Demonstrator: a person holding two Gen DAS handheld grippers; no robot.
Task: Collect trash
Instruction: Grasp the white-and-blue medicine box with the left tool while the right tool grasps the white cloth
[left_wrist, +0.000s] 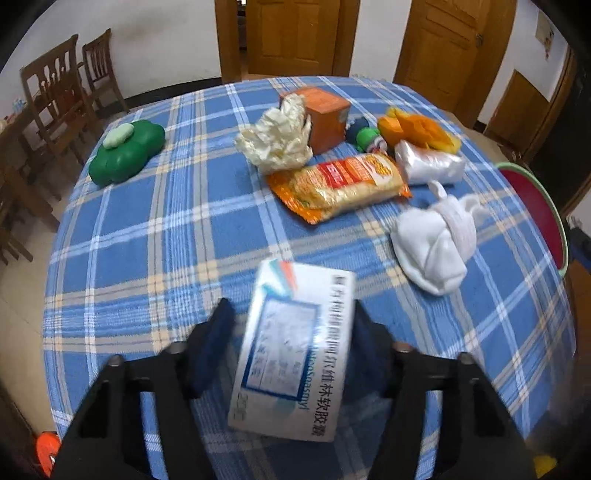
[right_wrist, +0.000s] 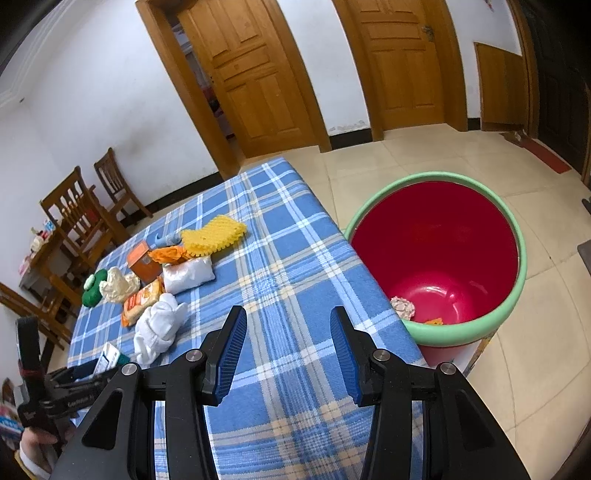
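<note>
A: While the left tool (left_wrist: 291, 354) has the white medicine box (left_wrist: 295, 347) between its fingers, is that a grip? The right pad touches the box edge, but the left pad (left_wrist: 212, 350) shows a gap, and the picture is blurred there.

B: I judge it half caught, not pinched. If it lifts now, the tilted box could slip back onto the tabletop (left_wrist: 155, 258).

A: And the right tool (right_wrist: 288, 354)?

B: Spread, nothing between its fingers, over the blue plaid cloth near the red bin (right_wrist: 517, 310) with the green rim.

A: The bin stands on the floor just beside the tabletop edge. A loose carry over that edge may drop the box short, onto the tiles
</note>
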